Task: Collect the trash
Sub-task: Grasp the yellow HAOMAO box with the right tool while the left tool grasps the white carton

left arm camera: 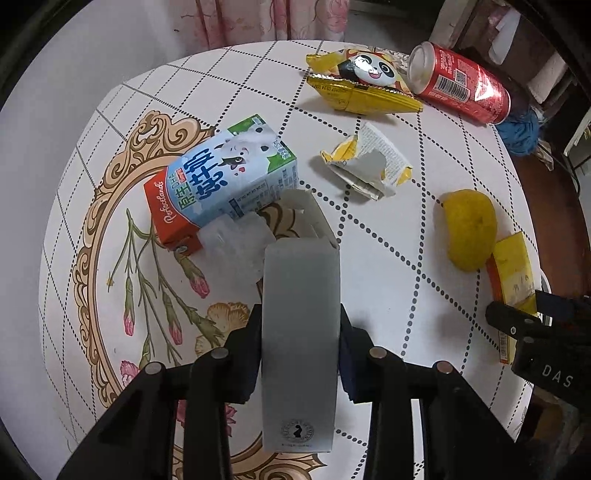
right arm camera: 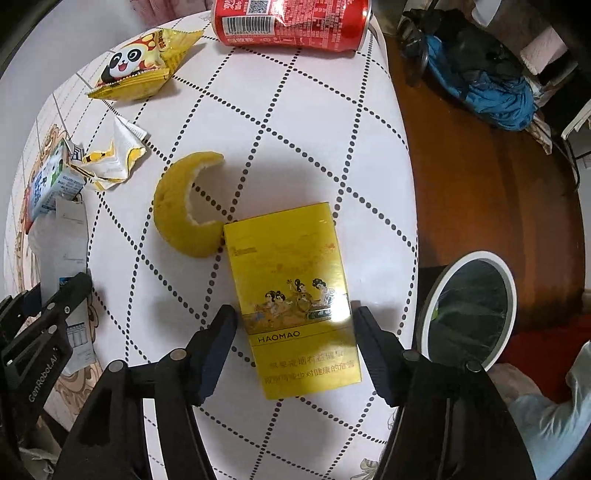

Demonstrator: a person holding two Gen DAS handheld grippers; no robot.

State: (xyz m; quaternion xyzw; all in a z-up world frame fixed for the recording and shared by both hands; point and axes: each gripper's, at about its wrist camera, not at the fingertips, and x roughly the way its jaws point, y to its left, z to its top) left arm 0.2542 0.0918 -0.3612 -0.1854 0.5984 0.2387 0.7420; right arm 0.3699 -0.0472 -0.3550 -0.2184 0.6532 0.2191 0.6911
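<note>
**Two boxes between two pairs of tongs**

Left wrist view: the left tongs (left arm camera: 300,332) are clenched on a grey carton (left arm camera: 300,325), its open flap end pointing away from the camera. Just past that end lies a milk carton (left arm camera: 225,177) on its side, with a crumpled clear wrapper (left arm camera: 236,240) beside it. Farther off on the patterned tabletop (left arm camera: 388,266) sit a torn white-and-yellow packet (left arm camera: 369,162), a panda snack bag (left arm camera: 362,81) and a red can (left arm camera: 460,81) on its side. To the right lies a piece of yellow peel (left arm camera: 469,229), and near it the yellow box (left arm camera: 511,269), partly hidden by the right tongs (left arm camera: 517,325).

Right wrist view: the right tongs (right arm camera: 294,325) straddle the yellow box (right arm camera: 291,295) — the fingers stand just beside its long edges, spread, and whether they touch it I cannot tell. The box lies flat on the tabletop (right arm camera: 332,129), its far corner touching the peel (right arm camera: 181,206). The can (right arm camera: 291,22) lies at the far edge, the snack bag (right arm camera: 136,70) and torn packet (right arm camera: 114,158) to the left. A white-rimmed bin (right arm camera: 469,310) with a dark liner stands off the tabletop's right edge.
</note>
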